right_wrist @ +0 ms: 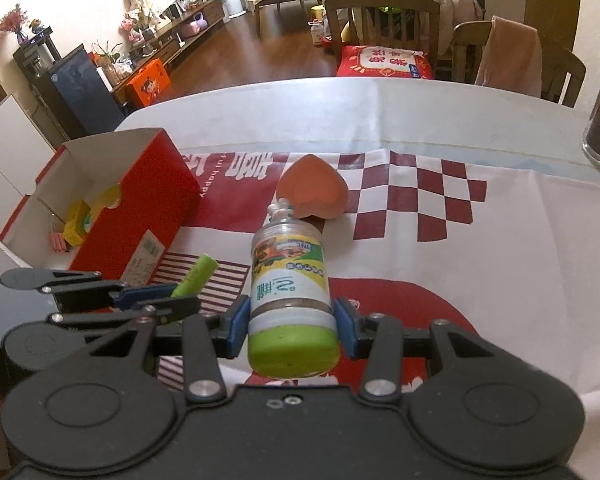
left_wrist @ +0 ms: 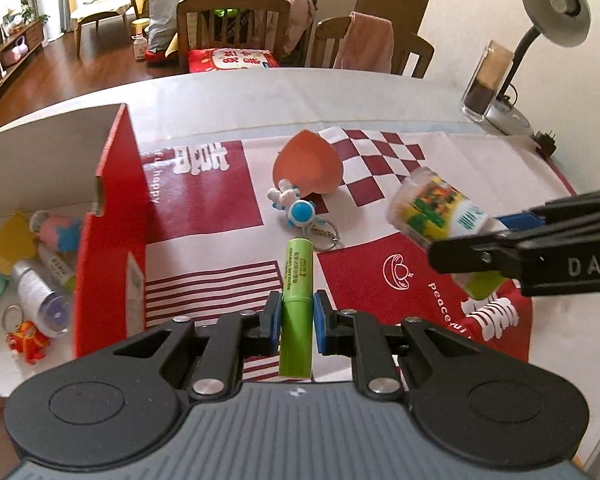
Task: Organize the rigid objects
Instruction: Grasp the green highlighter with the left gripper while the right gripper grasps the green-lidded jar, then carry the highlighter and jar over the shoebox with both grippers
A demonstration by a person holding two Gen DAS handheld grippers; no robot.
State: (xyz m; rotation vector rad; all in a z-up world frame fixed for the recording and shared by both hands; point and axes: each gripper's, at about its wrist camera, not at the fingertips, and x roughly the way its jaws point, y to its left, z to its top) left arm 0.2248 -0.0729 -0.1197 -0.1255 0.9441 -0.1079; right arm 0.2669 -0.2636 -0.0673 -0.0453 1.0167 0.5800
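Pinching a green tube (left_wrist: 297,312), left gripper (left_wrist: 297,318) jaws clamp its sides, tube lifted over the red-and-white cloth (left_wrist: 204,200) on the desk (left_wrist: 260,92). Right gripper (right_wrist: 292,326) jaws squeeze a clear jar (right_wrist: 288,276) near its green lid (label upside down), also off the cloth. Red box (left_wrist: 112,216) sits left, small items inside. Orange heart piece (left_wrist: 306,164) and blue-white keychain figure (left_wrist: 296,206) lie on the cloth, touching.

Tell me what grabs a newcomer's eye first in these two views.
Both claws are loaded: the left claw pinches a green tube, and the right claw grips a green-capped jar above the red-and-white cloth. To the left stands an open red box with small items inside.
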